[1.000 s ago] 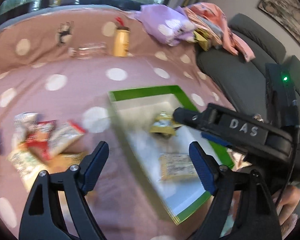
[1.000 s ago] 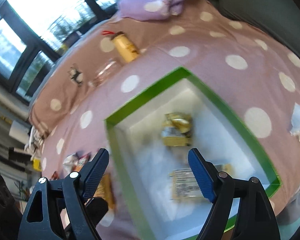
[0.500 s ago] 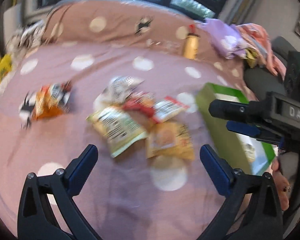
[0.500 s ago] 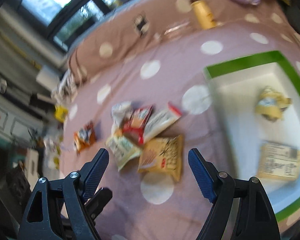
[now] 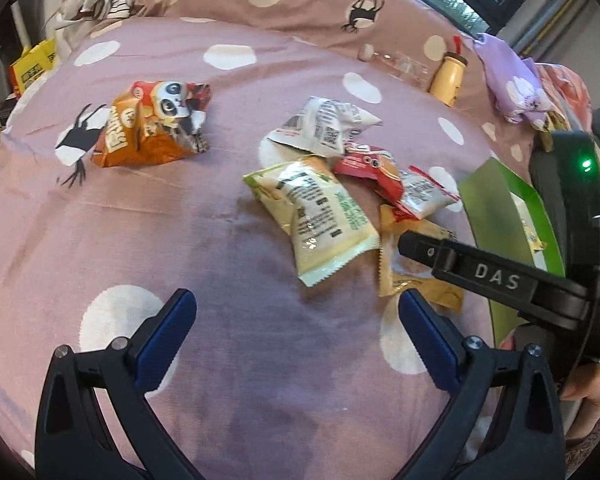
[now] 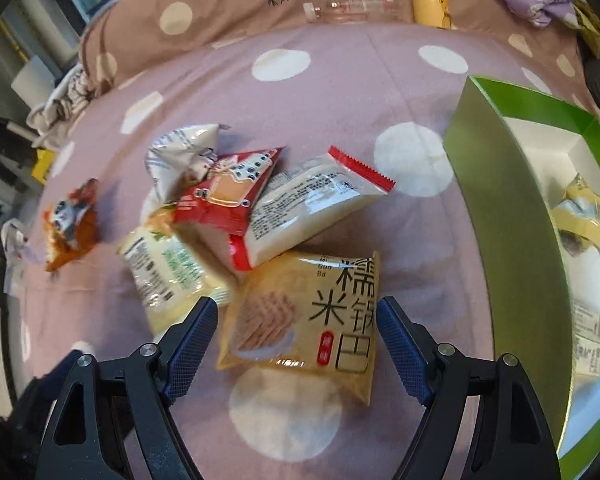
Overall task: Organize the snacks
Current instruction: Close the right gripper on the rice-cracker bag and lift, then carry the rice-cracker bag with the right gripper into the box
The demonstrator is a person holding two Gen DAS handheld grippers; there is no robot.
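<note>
Now poised nose-down over the bed, the right gripper [image 6: 296,340] straddles a yellow rice-cracker packet [image 6: 308,316], jaws open and not yet pressing — the pick-up step, by the look of it. Closing squarely on the slippery film comes next. Beside it the left gripper [image 5: 296,332], just widened, hangs empty; the green-rimmed box [image 6: 512,216] waits alongside the heap.
</note>
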